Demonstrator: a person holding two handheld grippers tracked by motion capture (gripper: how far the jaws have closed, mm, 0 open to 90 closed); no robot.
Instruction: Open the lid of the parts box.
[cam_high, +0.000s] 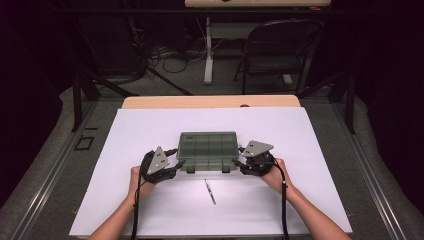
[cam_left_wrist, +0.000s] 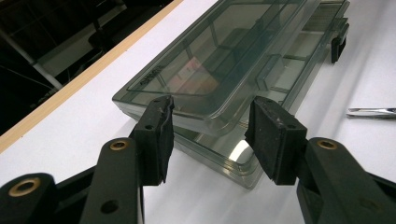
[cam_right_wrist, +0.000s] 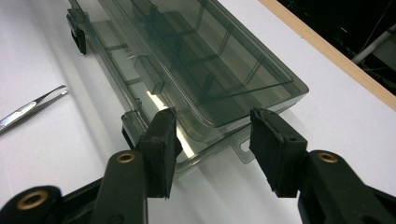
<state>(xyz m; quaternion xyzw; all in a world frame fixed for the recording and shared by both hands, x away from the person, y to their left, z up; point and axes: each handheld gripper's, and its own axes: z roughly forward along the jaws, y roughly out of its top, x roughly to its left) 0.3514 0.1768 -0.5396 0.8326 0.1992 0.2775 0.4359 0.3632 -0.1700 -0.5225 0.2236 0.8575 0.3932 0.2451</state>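
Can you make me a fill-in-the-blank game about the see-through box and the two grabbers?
1. The smoky clear box sits on a big ____ sheet.
2. The left gripper and right gripper are at opposite ____ of the box.
3. The shiny metal tweezers lie on the side of the box ____ to the person.
4. The box lid is divided by a grid of ____.

Missing words: white; ends; nearer; compartments

A wooden table (cam_high: 210, 101) fills the frame's centre, covered by a white sheet (cam_high: 150, 140). On the sheet, a smoky compartment box (cam_high: 207, 146) lies mid-frame; metal tweezers (cam_high: 210, 192) lie just below it.
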